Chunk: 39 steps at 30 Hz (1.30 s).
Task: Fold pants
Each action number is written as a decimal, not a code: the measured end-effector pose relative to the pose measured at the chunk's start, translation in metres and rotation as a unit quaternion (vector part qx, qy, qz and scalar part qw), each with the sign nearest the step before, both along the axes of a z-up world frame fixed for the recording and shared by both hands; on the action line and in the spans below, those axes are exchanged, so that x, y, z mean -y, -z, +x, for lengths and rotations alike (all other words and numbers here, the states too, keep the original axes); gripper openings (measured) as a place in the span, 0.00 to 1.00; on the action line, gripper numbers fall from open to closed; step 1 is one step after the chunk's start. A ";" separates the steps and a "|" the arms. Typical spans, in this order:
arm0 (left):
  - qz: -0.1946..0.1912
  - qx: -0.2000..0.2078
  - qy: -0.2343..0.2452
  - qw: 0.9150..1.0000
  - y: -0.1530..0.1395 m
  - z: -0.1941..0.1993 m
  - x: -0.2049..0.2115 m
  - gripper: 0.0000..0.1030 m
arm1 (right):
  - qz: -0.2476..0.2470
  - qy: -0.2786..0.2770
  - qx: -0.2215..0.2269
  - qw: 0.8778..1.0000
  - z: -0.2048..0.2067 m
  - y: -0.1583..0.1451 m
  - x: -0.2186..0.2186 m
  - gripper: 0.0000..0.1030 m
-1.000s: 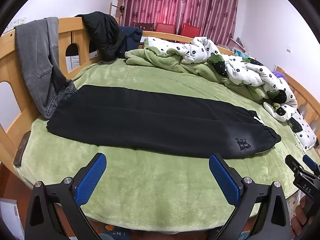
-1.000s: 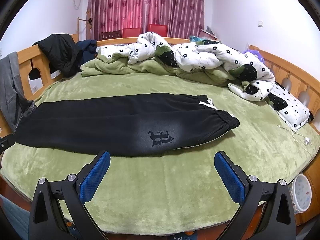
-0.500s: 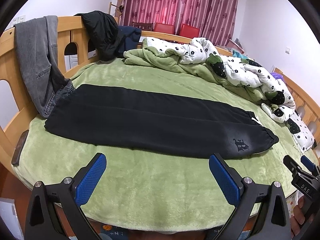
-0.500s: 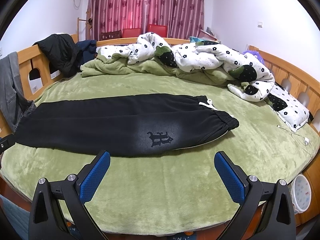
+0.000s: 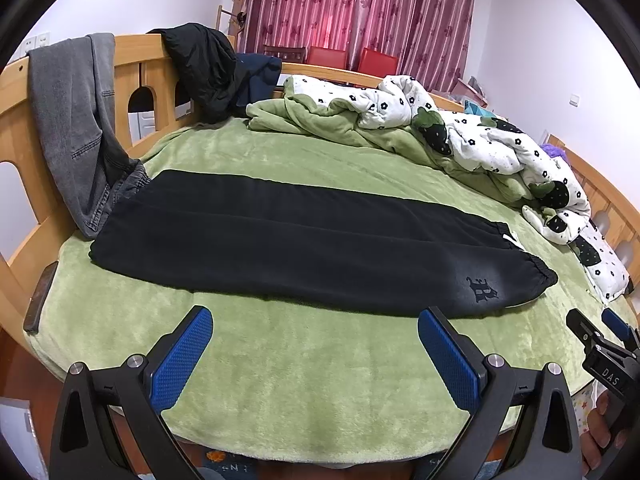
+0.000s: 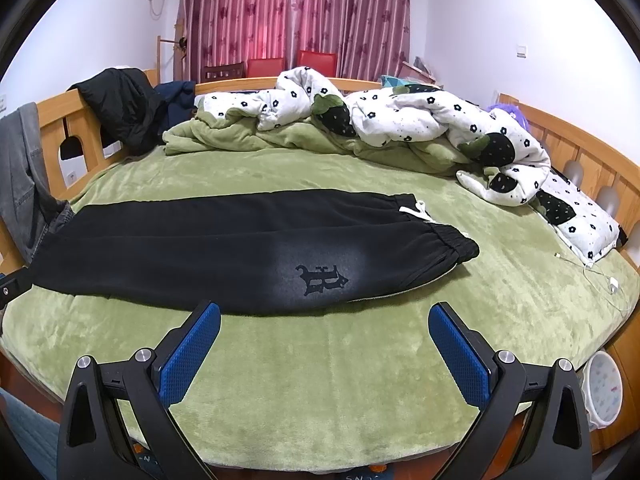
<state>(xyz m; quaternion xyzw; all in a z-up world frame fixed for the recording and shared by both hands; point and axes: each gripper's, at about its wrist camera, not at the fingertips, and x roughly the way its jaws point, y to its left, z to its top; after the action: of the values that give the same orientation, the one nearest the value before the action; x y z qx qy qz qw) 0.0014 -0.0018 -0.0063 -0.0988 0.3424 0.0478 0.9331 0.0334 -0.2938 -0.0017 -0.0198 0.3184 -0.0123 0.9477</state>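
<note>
Pants (image 5: 304, 240) lie flat on the bed (image 5: 320, 368): soft, limp fleece, best pinched at waistband and cuffs; left tool (image 5: 316, 332) and right tool (image 6: 324, 328) gape empty

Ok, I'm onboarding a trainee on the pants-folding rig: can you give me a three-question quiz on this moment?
1. True or false: the left gripper is shut on the black pants.
2. Which end of the pants lies toward the right gripper? A) leg cuffs B) elastic waistband with the white drawstring C) neither, they are bunched up
3. Fill in: the pants lie flat on the green ____.

Key: 1 false, both grippers are open and hover short of the pants; 2 B; 3 blanket.
</note>
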 end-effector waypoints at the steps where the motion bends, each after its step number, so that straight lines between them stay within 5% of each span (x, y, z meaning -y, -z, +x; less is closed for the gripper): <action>1: 0.000 0.000 0.000 1.000 0.000 0.000 0.000 1.00 | 0.000 0.000 0.000 1.000 0.000 0.000 0.000 0.99; 39: 0.003 0.009 0.004 1.000 0.002 0.004 0.000 1.00 | 0.008 0.001 0.016 1.000 -0.008 0.000 -0.001 0.99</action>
<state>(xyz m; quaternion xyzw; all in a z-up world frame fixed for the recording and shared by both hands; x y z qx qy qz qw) 0.0054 -0.0022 -0.0083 -0.0954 0.3346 0.0441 0.9365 0.0252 -0.2926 -0.0021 -0.0118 0.3029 -0.0108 0.9529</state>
